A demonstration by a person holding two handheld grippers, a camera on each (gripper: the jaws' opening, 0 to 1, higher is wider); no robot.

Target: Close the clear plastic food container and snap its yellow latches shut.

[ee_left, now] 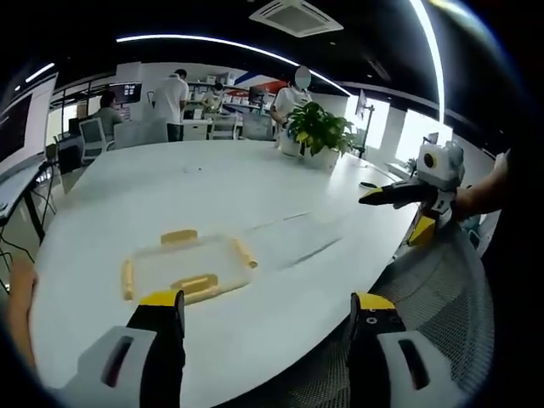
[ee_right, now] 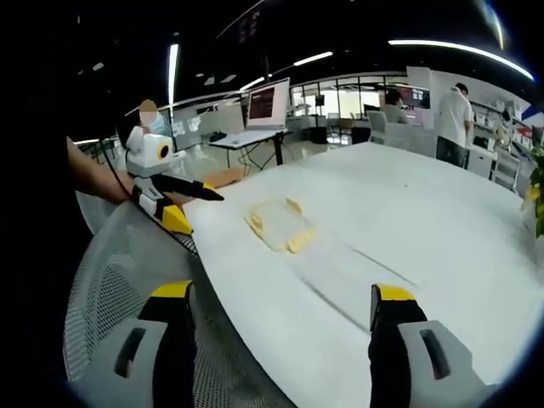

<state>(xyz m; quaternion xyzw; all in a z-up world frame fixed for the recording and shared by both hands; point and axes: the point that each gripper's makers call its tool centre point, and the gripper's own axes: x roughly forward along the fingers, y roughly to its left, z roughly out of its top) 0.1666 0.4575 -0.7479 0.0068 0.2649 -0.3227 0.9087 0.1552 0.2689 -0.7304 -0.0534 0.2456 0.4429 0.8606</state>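
Observation:
The clear plastic container lies flat on the white table, with yellow latches on its four sides. Whether the latches are snapped down is too small to tell. My left gripper is open, hovering over the near table edge just short of the container. My right gripper is also open and empty, held above the table edge with the container further ahead. Each gripper shows in the other's view, off to the side: the right gripper and the left gripper.
A grey mesh chair back stands against the table edge under my grippers, chair back. A potted plant sits at the far end of the table. People stand and sit at desks beyond. A monitor stands on a side desk.

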